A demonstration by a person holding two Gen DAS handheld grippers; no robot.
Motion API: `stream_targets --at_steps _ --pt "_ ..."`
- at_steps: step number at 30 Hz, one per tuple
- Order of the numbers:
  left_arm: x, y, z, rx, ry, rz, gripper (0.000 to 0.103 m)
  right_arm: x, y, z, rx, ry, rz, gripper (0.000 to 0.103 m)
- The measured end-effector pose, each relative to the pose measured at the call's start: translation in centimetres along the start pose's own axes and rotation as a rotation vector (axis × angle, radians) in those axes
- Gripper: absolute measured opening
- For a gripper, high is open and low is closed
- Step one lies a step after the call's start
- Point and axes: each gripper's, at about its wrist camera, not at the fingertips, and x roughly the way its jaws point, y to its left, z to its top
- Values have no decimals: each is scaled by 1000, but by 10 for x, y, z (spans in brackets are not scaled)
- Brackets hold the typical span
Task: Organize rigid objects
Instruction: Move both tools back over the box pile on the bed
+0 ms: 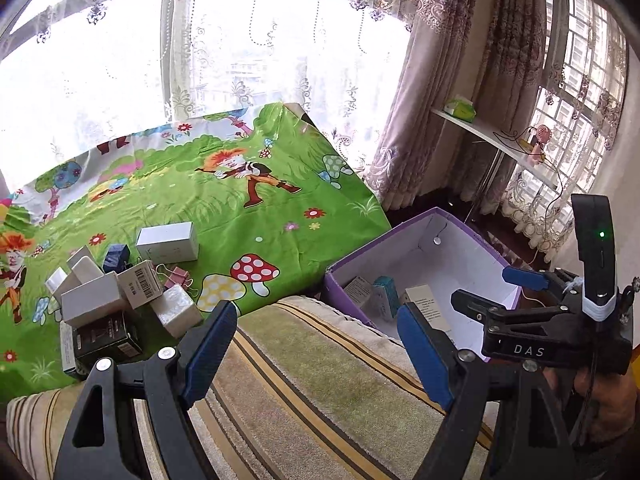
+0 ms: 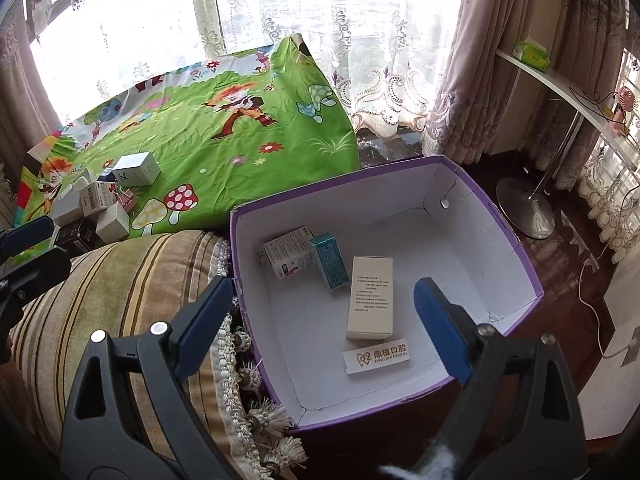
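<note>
A heap of small cartons (image 1: 108,300) lies on the green cartoon cloth (image 1: 248,216) at the left: white ones, a barcoded one (image 1: 140,284), a black one (image 1: 108,338). My left gripper (image 1: 320,356) hangs open over a striped cushion (image 1: 320,380), holding nothing. To its right stands the purple box (image 1: 460,224) with a white inside. My right gripper (image 2: 324,324) is open over that purple box (image 2: 500,216), nothing between its pads. In the box lie a tall cream carton (image 2: 370,296), a teal carton (image 2: 330,260), a printed white carton (image 2: 288,258) and a label card (image 2: 376,356).
Pink binder clips (image 1: 178,276) lie beside the heap. Lace curtains and a window stand behind the cloth. A white shelf (image 1: 492,140) on a metal stand (image 2: 524,208) is at the right, over dark floor with a trailing white cable (image 2: 592,304). The cushion's tassel fringe (image 2: 256,400) touches the box.
</note>
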Motion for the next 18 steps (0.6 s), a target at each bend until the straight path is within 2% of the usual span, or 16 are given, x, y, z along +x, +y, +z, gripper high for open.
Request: stream_targets --at_steps 3,7,9,13,18 --pt "-6 14 5 0 -27 -3 84 -1 10 2 -24 -1 9 94" --pt "-14 29 10 29 -74 99 84 -1 23 4 -52 -5 17 94" --pt "-16 41 11 31 -82 117 84 -1 28 6 -63 -5 23 94" --pt "-18 79 11 -50 -48 84 84 -1 39 9 -85 -10 36 94" --pt "-20 130 -1 -153 -3 164 84 2 56 13 -113 -8 56 94"
